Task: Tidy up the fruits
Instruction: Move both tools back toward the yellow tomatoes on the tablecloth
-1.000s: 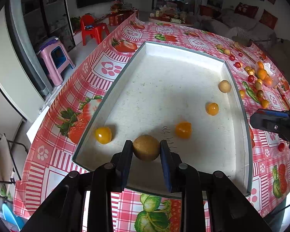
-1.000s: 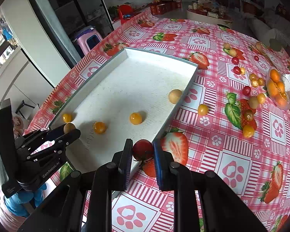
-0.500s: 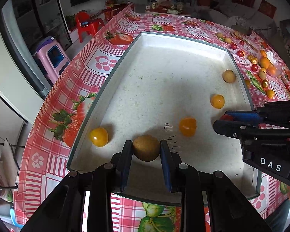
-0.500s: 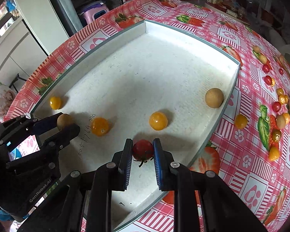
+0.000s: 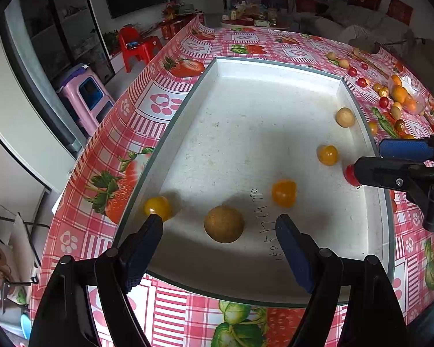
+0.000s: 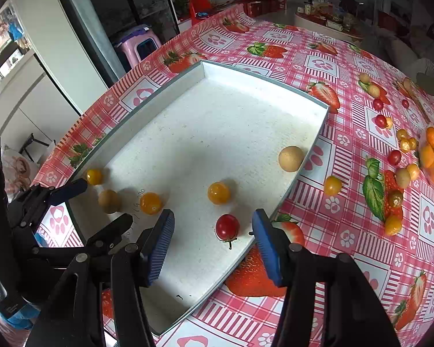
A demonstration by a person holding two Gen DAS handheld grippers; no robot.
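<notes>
Two handheld grippers work over a white tray (image 5: 205,86) on a strawberry-print tablecloth (image 6: 347,110). The left gripper (image 5: 219,228), its jaws just opened wide, stands w/ a brown fruit (image 5: 223,224) loose between the pads, touching neither, resting on the tray floor at the near end. The right gripper (image 6: 214,225), jaws likewise just opened, brackets a red cherry tomato (image 6: 227,227) lying free on the tray floor by the right wall. Also in the tray: three yellow-orange tomatoes (image 5: 284,193), (image 5: 327,155), (image 5: 157,207) and a tan round fruit (image 5: 345,117) against the right wall. More small fruits (image 6: 396,173), red, yellow & tan, sit scattered on the cloth well to the right of the tray.
</notes>
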